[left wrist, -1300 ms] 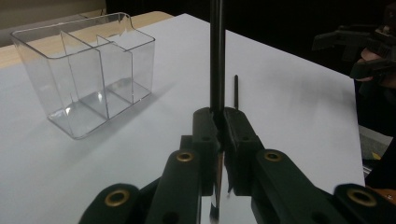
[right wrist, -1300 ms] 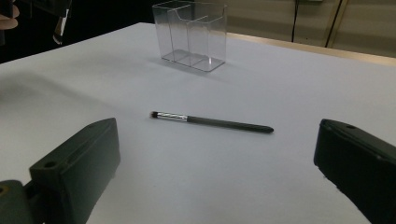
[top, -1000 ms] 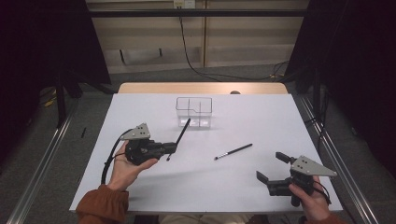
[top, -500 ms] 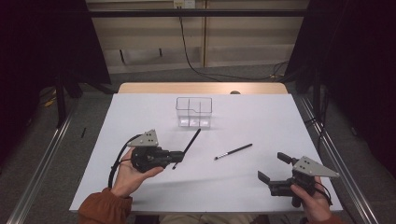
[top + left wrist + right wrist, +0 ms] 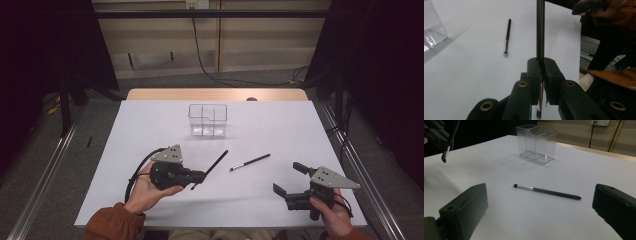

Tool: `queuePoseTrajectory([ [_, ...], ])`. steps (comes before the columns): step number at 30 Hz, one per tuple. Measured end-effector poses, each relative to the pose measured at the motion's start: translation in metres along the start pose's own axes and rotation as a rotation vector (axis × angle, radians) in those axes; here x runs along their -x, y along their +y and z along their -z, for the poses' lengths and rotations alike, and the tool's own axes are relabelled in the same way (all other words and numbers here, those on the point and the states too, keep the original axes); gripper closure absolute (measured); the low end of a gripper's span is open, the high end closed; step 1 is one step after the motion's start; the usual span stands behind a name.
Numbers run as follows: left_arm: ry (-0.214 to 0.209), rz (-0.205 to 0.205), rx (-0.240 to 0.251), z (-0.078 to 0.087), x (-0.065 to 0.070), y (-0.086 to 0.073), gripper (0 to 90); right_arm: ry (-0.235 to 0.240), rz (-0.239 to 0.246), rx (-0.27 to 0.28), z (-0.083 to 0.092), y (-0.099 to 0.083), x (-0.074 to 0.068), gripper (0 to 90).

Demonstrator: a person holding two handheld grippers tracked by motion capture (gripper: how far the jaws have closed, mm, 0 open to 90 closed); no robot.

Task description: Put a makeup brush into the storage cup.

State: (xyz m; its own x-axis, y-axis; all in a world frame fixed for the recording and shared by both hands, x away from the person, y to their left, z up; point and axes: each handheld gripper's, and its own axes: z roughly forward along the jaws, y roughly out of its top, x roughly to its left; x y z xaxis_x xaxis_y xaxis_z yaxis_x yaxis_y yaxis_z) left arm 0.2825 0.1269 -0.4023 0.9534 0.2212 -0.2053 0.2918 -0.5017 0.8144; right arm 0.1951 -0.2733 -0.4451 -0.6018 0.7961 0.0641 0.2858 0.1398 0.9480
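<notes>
- The left gripper [image 5: 200, 177] is clamping a long black brush [image 5: 214, 165] between closed jaws; in the left gripper view the brush handle [image 5: 540, 30] is running straight up from the pads.
- The held brush is angling up and away from the gripper over the near-left part of the white counter [image 5: 280, 125], with bare surface all around it.
- The right gripper [image 5: 289, 180] is sitting near the counter's front right corner, jaws standing wide apart with nothing between them.
- A second brush [image 5: 250, 162] is lying flat mid-counter, between the two grippers and apart from both.
- A clear divided organizer [image 5: 207, 120] is standing toward the far edge, well apart from both brushes, leaving open counter on either side.
</notes>
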Motion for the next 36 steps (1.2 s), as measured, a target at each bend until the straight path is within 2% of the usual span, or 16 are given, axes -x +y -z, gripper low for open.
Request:
queuePoseTrajectory([
  [6,-0.03,0.0,-0.045,-0.004,0.002,0.001,84.1,0.044,0.017,-0.008,-0.011,0.005,-0.004,0.0],
  [15,-0.055,-0.012,-0.08,-0.008,0.002,0.008,84.1,0.088,0.051,-0.027,-0.02,0.017,-0.011,0.5],
  [19,-0.061,-0.033,-0.119,-0.012,0.003,0.01,84.1,0.111,0.07,-0.033,-0.025,0.022,-0.013,1.5],
  [22,-0.04,-0.08,-0.146,-0.013,0.003,0.012,84.1,0.135,0.077,-0.04,-0.029,0.025,-0.015,1.0],
  [26,-0.054,-0.077,-0.172,-0.016,0.002,0.014,84.1,0.16,0.088,-0.049,-0.034,0.028,-0.017,0.6],
  [29,-0.064,-0.078,-0.216,-0.018,0.0,0.015,84.1,0.18,0.104,-0.059,-0.038,0.029,-0.019,0.5],
  [31,-0.09,-0.056,-0.217,-0.016,0.0,0.016,84.1,0.196,0.113,-0.07,-0.041,0.029,-0.02,0.5],
  [33,-0.078,-0.072,-0.245,-0.014,0.001,0.019,84.1,0.209,0.11,-0.088,-0.043,0.03,-0.02,0.7],
  [36,-0.067,-0.078,-0.255,-0.01,0.002,0.022,84.1,0.227,0.118,-0.109,-0.046,0.033,-0.022,1.3],
])
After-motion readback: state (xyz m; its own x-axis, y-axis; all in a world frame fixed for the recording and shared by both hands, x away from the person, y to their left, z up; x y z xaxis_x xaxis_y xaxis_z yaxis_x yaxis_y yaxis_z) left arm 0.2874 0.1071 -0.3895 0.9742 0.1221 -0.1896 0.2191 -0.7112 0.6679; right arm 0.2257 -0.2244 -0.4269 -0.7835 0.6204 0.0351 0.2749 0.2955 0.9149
